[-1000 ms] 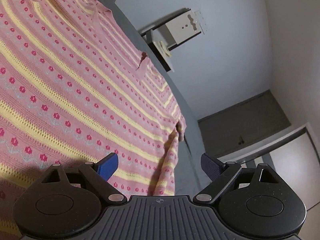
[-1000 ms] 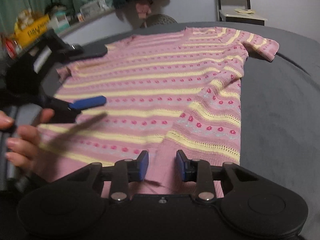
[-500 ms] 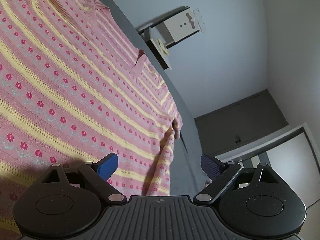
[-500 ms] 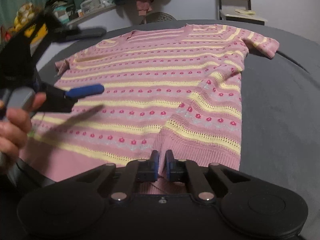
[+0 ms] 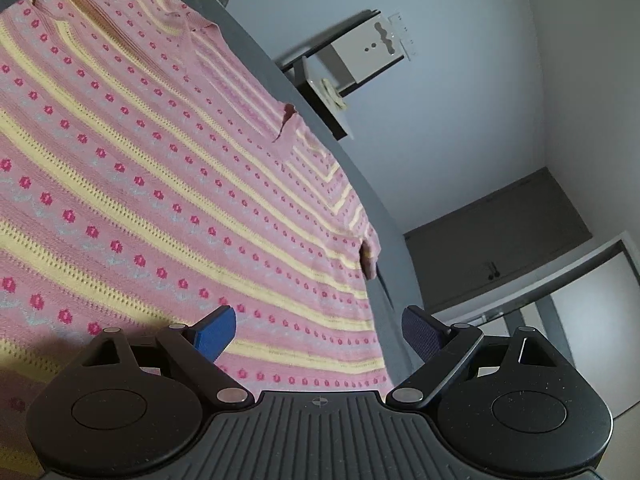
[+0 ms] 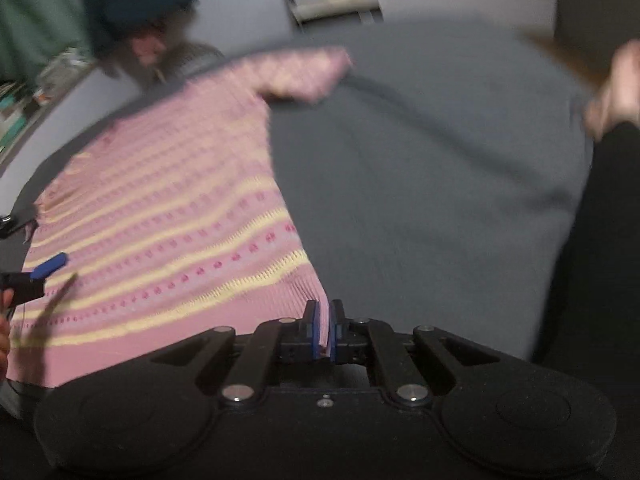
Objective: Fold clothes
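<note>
Right gripper (image 6: 325, 330) now farther along sweater (image 6: 168, 236) hem

The sweater (image 5: 168, 184) is pink, banded with pale yellow stripes and rows of small magenta dots, with faint grey zigzags between. It lies on a plain dark grey cover (image 6: 432, 184). Both grippers are black; the left gripper (image 5: 320, 330) and the right gripper (image 6: 325, 330) carry blue pads.

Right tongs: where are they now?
Right wrist view, bottom centre: the right tongs are shut on the hem corner of the pink striped sweater, beside the bare grey tabletop.
</note>
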### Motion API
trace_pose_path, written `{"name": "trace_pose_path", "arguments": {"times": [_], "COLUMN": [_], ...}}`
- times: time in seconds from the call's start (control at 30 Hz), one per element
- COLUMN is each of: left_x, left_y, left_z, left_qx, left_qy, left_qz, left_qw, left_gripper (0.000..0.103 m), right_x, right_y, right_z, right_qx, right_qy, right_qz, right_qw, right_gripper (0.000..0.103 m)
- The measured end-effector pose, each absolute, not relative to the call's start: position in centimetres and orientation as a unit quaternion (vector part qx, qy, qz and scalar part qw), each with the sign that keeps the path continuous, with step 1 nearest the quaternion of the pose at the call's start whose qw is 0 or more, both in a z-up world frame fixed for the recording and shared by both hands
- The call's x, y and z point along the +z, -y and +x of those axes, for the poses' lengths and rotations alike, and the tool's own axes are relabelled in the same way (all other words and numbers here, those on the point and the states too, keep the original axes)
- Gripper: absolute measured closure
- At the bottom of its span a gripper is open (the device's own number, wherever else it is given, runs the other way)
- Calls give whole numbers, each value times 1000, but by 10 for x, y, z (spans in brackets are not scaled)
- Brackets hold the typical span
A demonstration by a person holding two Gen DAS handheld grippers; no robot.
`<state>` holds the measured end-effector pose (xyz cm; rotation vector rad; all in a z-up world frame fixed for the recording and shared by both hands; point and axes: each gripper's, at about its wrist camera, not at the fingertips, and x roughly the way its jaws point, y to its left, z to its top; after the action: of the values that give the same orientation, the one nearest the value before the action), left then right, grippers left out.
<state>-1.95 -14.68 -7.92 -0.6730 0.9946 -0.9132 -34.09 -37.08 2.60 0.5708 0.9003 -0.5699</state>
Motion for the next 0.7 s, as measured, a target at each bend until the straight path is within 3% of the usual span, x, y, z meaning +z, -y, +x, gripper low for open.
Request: {"name": "trace_pose_path", "arguments": {"times": [0.43,0.53,0.6,0.7], "left_x": [-65,-55,-45,-22], "left_y": [152,155,151,150], "left_z": [-24,-31,-36,-37], "left_qx": [-406,-399,-394,-391], "left_qy": [-458,-445,-423,-385], "left_qz": [-211,-182,-175,-167], "left_qw": [762,781,797,819], "left_gripper": [13,13,13,13], "right_x": [2,13,31,45], "right_y": [377,375,368,378], "right_z": [-319,-310,-305,-283], "right_qx": [-228,-239,-251,-255], "right_qy": [-516,-516,-471,-384], "right_qz": [251,230,189,208], "right_qw": [787,790,824,863], "right_gripper": [97,78,67,60]}}
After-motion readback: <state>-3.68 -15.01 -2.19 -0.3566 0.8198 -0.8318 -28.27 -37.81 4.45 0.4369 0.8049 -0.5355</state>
